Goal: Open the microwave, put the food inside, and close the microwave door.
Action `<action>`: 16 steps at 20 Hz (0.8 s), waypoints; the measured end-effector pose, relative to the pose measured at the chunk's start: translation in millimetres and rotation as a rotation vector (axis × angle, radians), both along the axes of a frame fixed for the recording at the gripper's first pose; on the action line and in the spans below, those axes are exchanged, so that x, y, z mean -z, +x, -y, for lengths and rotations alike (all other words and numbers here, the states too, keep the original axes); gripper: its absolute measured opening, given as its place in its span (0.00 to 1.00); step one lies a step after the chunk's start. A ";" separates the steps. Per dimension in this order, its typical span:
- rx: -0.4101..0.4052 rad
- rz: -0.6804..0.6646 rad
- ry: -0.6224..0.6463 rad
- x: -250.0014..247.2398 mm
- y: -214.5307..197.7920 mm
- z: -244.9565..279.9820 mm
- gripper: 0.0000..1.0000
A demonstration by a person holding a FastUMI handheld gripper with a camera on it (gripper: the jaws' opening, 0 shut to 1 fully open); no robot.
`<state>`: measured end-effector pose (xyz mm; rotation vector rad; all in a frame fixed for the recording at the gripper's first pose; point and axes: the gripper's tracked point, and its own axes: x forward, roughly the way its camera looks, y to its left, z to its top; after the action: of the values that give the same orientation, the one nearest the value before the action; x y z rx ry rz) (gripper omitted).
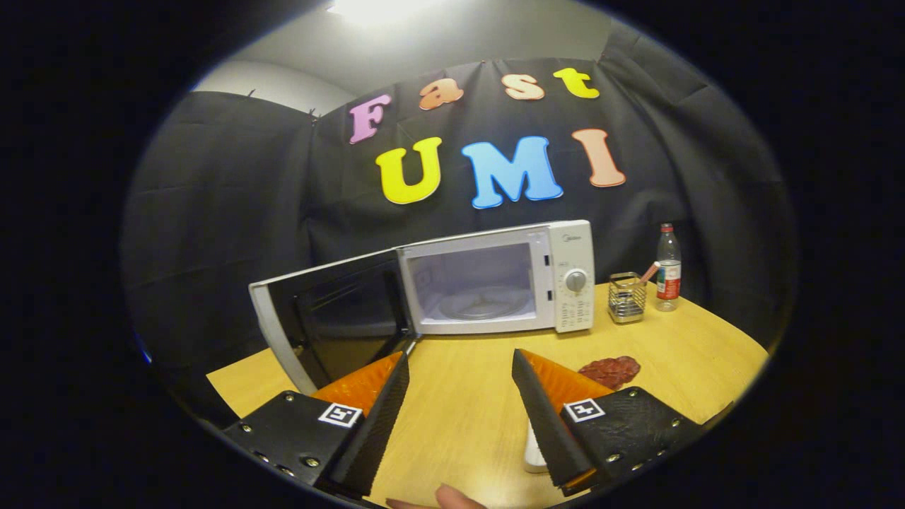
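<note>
So we've got the microwave [495,283] sitting at the back of the wooden bench [459,410], and its door [332,318] is swung wide open toward the left. Inside we can see the pale cavity with the round glass plate [484,304] on its floor, and nothing is sitting on that plate. The control panel with the dial [576,281] is on the right side of the oven.

Our claw [459,367] is released, fingers spread well apart with only bare bench between them, gripping nothing. The left finger's tip is just in front of the bottom edge of the open door; we can't tell if it touches.

The food [610,370], a flat dark reddish piece that looks like sliced meat, lies on the bench just beyond the right finger, in front of the microwave and a bit to its right.

Right of the microwave there's a small wire basket [627,297] with a pinkish stick-like thing [649,272] leaning out of it. Just beside that stands a clear bottle [668,268] with a red cap and red label, upright.

A small white object [534,449] peeks out from under the right finger, and a fingertip [456,498] shows near us.
</note>
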<state>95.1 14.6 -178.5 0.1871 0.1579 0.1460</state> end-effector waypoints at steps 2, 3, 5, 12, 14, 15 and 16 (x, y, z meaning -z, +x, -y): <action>0.090 -0.002 -0.019 4.7 6.8 35.7 0.92; 0.128 0.001 -0.028 7.1 10.2 52.4 0.92; 0.187 -0.003 -0.004 15.7 18.3 79.5 0.92; 0.224 -0.095 0.245 61.5 44.4 122.0 0.92; 0.197 -0.128 0.316 72.4 50.4 118.3 0.92; 0.183 -0.146 0.336 78.6 53.4 115.7 0.92; 0.164 -0.163 0.359 83.9 55.8 112.0 0.92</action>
<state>150.9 -97.4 -262.4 0.5687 0.2770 -0.0057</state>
